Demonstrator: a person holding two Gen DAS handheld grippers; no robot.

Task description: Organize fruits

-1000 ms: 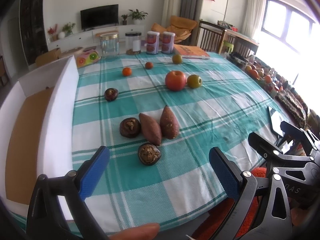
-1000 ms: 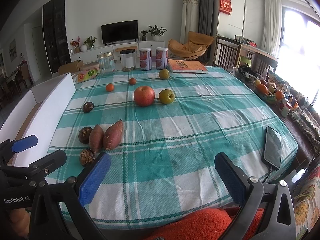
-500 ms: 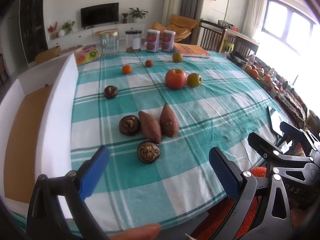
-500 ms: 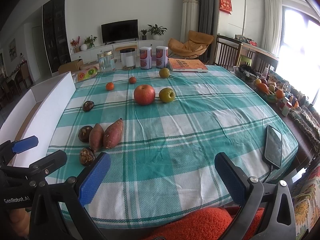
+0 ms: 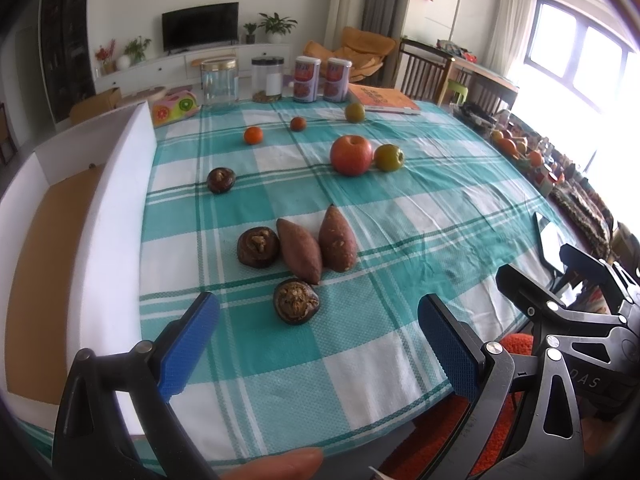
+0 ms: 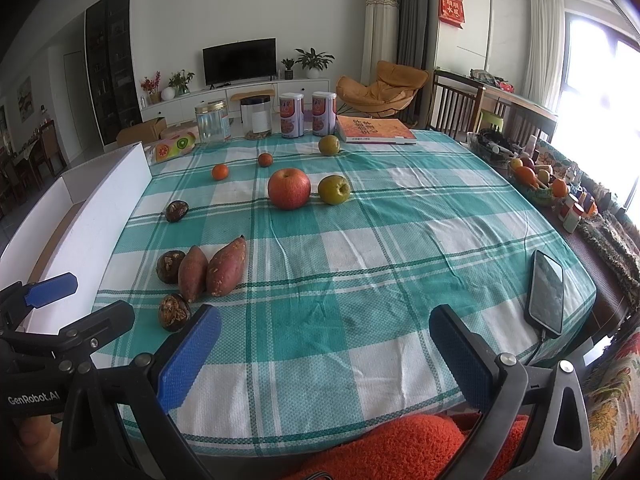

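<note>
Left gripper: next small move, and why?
Probably ease the left gripper forward and down over the nearest dark round fruit. Its jaws are open and empty, and that fruit lies just ahead, roughly centred between them, its far edge close to a sweet potato. The white box stands at the left. The right gripper is open too, over bare cloth.

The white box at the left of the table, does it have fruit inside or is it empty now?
Empty, as far as visible: the white box shows only its bare brown floor. All fruit, such as the red apple, lies on the tablecloth.
</note>
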